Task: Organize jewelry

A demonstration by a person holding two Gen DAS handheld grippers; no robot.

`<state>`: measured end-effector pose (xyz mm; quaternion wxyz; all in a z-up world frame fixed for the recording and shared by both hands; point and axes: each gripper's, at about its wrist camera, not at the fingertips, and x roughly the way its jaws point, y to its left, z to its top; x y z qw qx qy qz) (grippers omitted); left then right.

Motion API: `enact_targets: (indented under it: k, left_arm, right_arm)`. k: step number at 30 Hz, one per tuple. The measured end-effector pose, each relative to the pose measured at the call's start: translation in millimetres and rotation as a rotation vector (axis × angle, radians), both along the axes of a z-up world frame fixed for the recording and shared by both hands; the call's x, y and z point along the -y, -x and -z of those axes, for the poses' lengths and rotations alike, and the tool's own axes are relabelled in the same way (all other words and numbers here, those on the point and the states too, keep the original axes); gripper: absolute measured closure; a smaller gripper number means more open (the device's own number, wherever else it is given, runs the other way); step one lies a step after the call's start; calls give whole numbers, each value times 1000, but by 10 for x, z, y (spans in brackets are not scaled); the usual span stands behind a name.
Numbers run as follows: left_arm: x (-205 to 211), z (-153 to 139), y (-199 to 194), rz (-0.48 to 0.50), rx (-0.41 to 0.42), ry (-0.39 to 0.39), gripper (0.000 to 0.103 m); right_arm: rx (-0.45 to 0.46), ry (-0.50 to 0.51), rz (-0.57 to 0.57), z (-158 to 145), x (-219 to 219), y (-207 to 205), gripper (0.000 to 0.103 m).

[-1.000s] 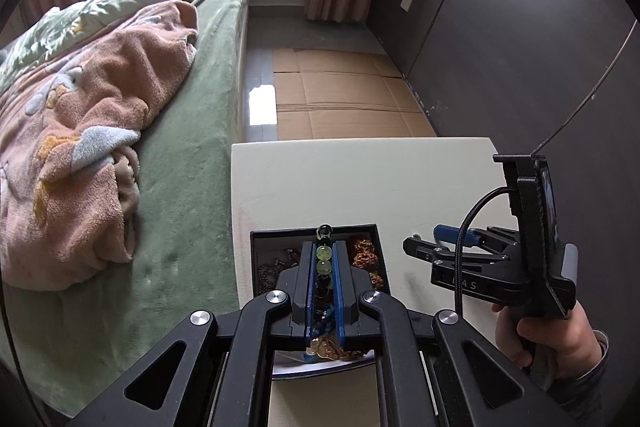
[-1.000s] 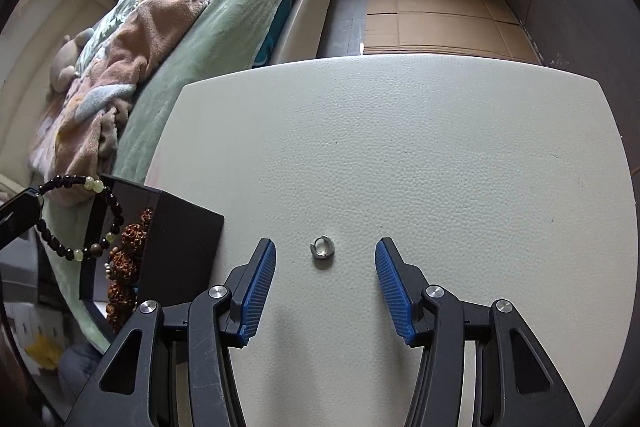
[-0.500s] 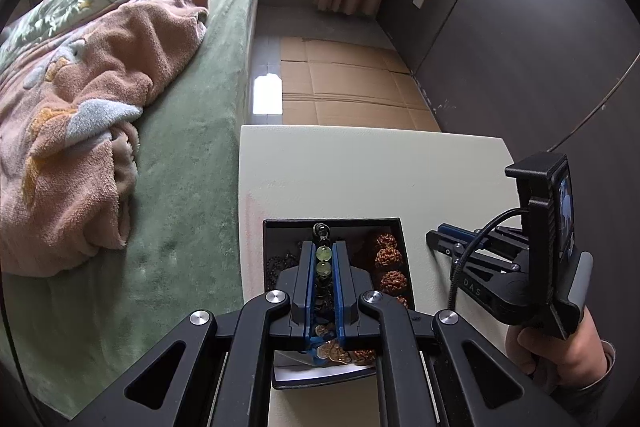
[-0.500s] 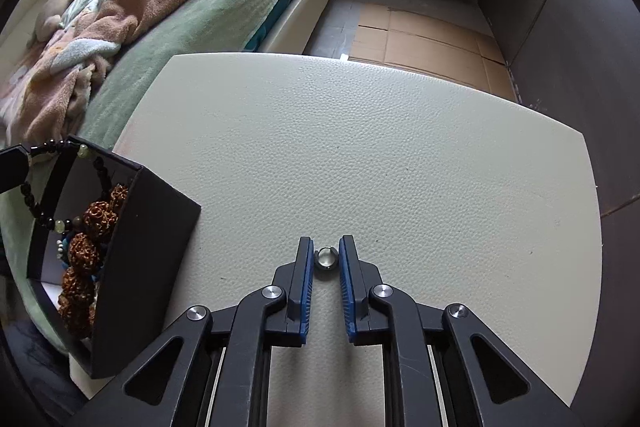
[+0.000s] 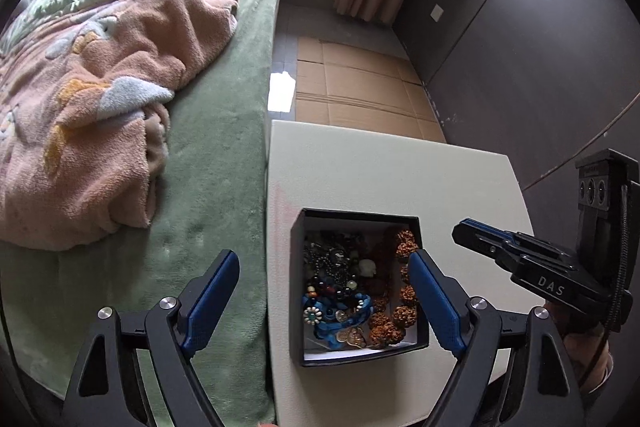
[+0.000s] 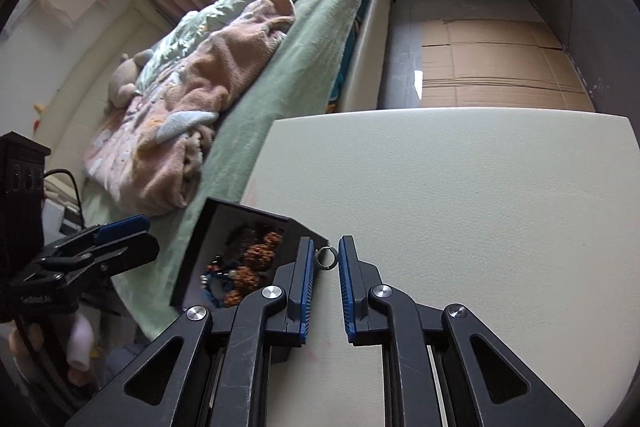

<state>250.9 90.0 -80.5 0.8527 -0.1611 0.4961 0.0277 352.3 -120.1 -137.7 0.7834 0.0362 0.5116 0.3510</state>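
— Ring [image 6: 326,259]: how is it held, and where?

— A small silver band is seen pinched between the blue pads [image 6: 307,273] of the right gripper [image 6: 325,259], near their tips. It is carried clear of the white table [image 6: 480,211], just beside the near right corner of the black box [image 6: 256,215].

— Box contents?

— Jewelry is heaped inside: dark bead strands [image 5: 336,255] at the far left, knobbly brown seed beads [image 5: 404,291] along the right wall, a blue cord piece with a flower charm [image 5: 320,313] toward the near side. No compartments can be made out.

— Left gripper [image 5: 324,299]?

— Its jaws are opening and are spread wide, one finger over the green bedcover [image 5: 216,187], the other over the box's right wall. Nothing is pressed between the pads; the heap lies below the gap.

— Box placement and edges?

— The box is set at the table's near left corner, close beside the left edge, which runs along the bed. The box's near wall lies a short way in from the table's front edge.

— Open room?

— To the right of the box and beyond it the tabletop is bare as far as its far edge and right edge. The left side is bounded by the bed, where a pink blanket [image 5: 92,115] is bunched. Past the far edge, flattened cardboard [image 5: 360,95] is laid on the floor, with a dark wall panel [image 5: 520,47] to the right.
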Motion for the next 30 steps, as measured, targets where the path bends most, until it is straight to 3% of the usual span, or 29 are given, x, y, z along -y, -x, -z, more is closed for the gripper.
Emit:
enact_targets:
  k: [8, 15, 16, 17, 18, 19, 20, 30]
  left_arm:
    - [-169, -62, 220, -30, 22, -45, 16]
    - [-213, -89, 369, -24, 50, -57, 15]
    - [-229, -101, 392, -27, 55, -57, 14]
    - [-240, -115, 416, -30, 62, -51, 13]
    - [-255, -131, 442, -33, 71, -42, 7]
    - [-263, -154, 472, -36, 84, -33, 0]
    - [-265, -181, 504, -37, 98, -29, 0]
    - [-145, -480, 801, 17, 214, 44, 0]
  right_arm:
    - [41, -117, -87, -187, -311, 230, 89]
    - [56, -141, -100, -194, -535, 306, 88]
    - [36, -140, -91, -171, -545, 286, 81]
    - [6, -141, -83, -141, -539, 260, 58]
    - [-18, -150, -78, -115, -524, 238, 43]
    - [-27, -165, -74, -106, -506, 229, 15]
    - [-24, -176, -67, -109, -478, 235, 5]
    - [54, -147, 38, -345, 51, 536, 0]
